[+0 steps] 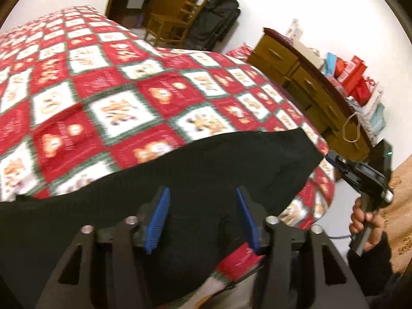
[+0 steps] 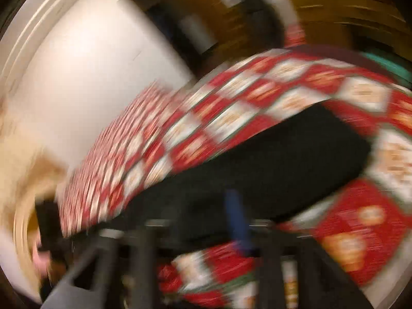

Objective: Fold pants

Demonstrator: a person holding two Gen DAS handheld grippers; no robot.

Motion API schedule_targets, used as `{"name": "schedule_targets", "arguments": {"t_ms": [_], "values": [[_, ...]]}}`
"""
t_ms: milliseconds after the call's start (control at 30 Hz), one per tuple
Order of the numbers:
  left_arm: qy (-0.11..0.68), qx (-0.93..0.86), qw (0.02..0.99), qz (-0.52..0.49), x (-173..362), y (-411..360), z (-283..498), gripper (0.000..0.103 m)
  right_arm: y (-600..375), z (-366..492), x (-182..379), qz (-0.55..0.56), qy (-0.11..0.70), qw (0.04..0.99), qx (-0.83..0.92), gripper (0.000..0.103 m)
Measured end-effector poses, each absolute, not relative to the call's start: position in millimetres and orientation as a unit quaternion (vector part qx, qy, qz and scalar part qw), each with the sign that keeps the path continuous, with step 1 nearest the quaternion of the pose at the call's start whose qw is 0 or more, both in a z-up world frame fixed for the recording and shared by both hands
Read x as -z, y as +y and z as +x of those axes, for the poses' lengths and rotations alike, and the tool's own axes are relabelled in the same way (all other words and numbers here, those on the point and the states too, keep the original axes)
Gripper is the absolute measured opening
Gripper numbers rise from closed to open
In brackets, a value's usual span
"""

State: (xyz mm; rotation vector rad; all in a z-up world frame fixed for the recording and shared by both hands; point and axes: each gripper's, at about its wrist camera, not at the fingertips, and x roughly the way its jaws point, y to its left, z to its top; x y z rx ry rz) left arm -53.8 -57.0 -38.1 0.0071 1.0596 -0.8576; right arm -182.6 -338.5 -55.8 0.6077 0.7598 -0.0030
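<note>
Black pants (image 1: 180,180) lie folded on a bed with a red, white and green checked quilt (image 1: 116,90), near its front edge. My left gripper (image 1: 203,219) is open, its blue pads (image 1: 157,221) spread just above the pants' near edge, holding nothing. My right gripper (image 1: 332,158) shows in the left wrist view, held in a hand off the bed's right edge, clear of the pants. The right wrist view is badly blurred; the pants (image 2: 257,170) and the quilt (image 2: 231,113) show there, with one blue pad (image 2: 237,221) visible.
A wooden dresser (image 1: 296,72) with red bags and boxes stands right of the bed. A wooden chair (image 1: 175,23) and a black suitcase (image 1: 216,23) stand by the far wall. A patterned rug (image 1: 401,206) lies on the floor at right.
</note>
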Motion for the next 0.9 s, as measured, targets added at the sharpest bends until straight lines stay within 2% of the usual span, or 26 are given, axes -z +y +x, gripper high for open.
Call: {"name": "schedule_targets", "arguments": {"t_ms": [67, 133, 233, 333, 633, 700, 733, 767, 900], "values": [[0.489, 0.380, 0.785, 0.007, 41.4, -44.0, -53.9, 0.062, -315.6, -173.1, 62.0, 0.290, 0.386, 0.875, -0.042, 0.058], [0.494, 0.367, 0.788, 0.001, 46.1, -30.1, -53.6, 0.062, -302.4, -172.2, 74.4, 0.335, 0.395, 0.852, -0.071, 0.057], [0.502, 0.351, 0.790, -0.032, 52.9, -10.0, -49.4, 0.062, -298.7, -168.4, 91.8, 0.357, 0.405, 0.839, -0.069, 0.046], [0.510, 0.344, 0.786, -0.065, 57.7, 0.3, -44.8, 0.062, -304.5, -166.2, 104.7, 0.384, 0.398, 0.831, -0.052, 0.042], [0.507, 0.356, 0.783, -0.059, 59.0, -5.0, -50.2, 0.062, -306.3, -150.3, 108.7, 0.418, 0.372, 0.828, -0.029, 0.039], [0.507, 0.355, 0.783, -0.059, 58.6, -4.1, -50.1, 0.062, -307.5, -150.4, 111.1, 0.418, 0.376, 0.827, -0.017, 0.023], [0.507, 0.354, 0.784, -0.062, 58.3, -2.6, -49.5, 0.062, -309.1, -152.3, 112.7, 0.417, 0.379, 0.826, -0.008, 0.008], [0.507, 0.352, 0.784, -0.064, 58.3, -2.1, -48.9, 0.062, -310.7, -153.1, 114.6, 0.420, 0.379, 0.825, -0.005, 0.004], [0.509, 0.348, 0.784, -0.069, 59.5, 0.0, -47.9, 0.062, -311.6, -159.2, 109.3, 0.412, 0.368, 0.834, -0.008, 0.003]]}}
